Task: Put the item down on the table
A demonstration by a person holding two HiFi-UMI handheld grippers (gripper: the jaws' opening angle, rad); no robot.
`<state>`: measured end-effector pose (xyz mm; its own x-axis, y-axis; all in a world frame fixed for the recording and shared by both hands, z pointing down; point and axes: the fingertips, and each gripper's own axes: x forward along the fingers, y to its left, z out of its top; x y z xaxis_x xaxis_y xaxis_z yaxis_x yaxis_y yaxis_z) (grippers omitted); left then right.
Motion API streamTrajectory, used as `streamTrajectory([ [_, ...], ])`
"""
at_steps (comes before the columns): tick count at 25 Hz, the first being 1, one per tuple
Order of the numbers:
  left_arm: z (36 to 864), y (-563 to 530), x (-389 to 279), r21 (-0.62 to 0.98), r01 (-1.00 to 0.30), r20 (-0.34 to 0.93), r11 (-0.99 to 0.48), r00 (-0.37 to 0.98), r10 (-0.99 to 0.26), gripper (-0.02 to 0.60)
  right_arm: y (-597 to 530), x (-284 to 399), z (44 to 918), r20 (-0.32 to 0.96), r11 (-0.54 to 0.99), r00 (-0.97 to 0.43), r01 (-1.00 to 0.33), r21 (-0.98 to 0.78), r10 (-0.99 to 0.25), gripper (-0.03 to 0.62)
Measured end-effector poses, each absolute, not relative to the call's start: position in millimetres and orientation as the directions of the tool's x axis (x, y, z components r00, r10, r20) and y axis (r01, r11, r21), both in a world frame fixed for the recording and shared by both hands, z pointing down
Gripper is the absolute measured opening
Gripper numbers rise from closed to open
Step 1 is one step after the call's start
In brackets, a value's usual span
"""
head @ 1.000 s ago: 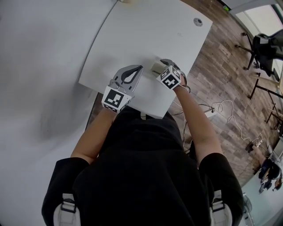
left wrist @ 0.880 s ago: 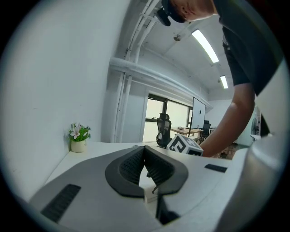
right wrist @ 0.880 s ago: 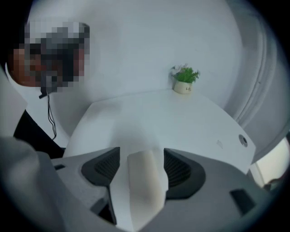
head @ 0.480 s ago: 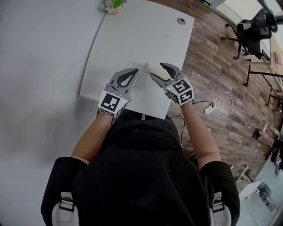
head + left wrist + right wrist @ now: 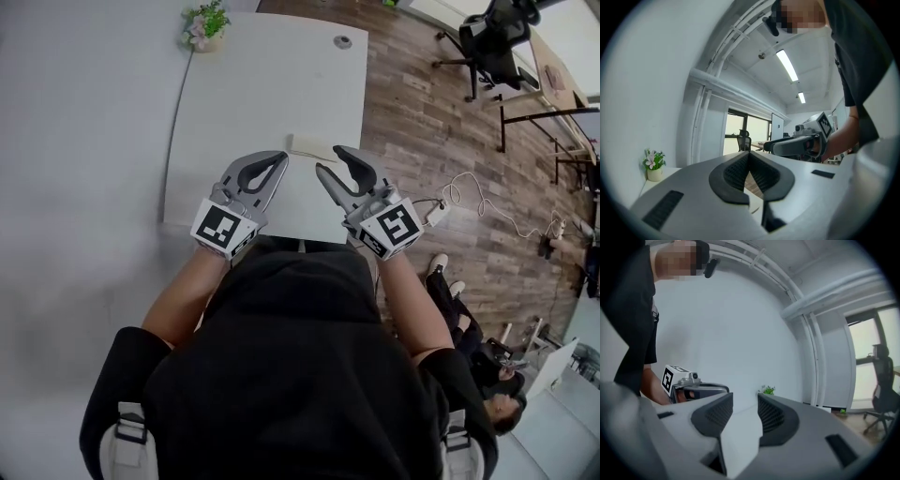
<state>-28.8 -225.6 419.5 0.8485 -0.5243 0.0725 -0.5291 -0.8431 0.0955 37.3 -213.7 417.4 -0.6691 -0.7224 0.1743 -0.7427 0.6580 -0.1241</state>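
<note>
A small pale flat item point(image 5: 312, 145) lies on the white table point(image 5: 272, 84), near its front edge. My right gripper point(image 5: 328, 160) hovers just behind it, not touching it. Its jaws are apart and closing, and in the right gripper view nothing is between them point(image 5: 745, 411). My left gripper point(image 5: 280, 159) is beside it on the left with its jaws shut and empty. In the left gripper view its pads point(image 5: 740, 171) meet, and the right gripper point(image 5: 797, 143) shows beyond them. The right gripper view shows the left gripper point(image 5: 693, 387) at the left.
A small potted plant point(image 5: 203, 23) stands at the table's far left corner, and a round cable hole point(image 5: 342, 41) sits at the far right. To the right is wooden floor with a cable and power strip point(image 5: 450, 202), an office chair point(image 5: 492, 37), and a seated person point(image 5: 478, 366).
The right gripper, which was around the item, has drawn back toward me and left it on the table. Its jaws have narrowed. The left gripper has barely moved.
</note>
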Motion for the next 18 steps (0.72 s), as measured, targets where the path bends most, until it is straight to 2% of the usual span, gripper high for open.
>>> streamTrajectory([
  [8, 378, -202, -8, 0.094, -0.445, -0.016, -0.891, 0.894, -0.448, -0.006, -182, 56, 379, 0.061, 0.592, -0.595, -0.803, -0.067, -0.801, 0.01],
  [18, 363, -196, 3, 0.058, -0.415, -0.046, -0.908, 0.908, -0.417, -0.006, -179, 54, 357, 0.02, 0.608, -0.609, -0.793, -0.025, -0.793, 0.003],
])
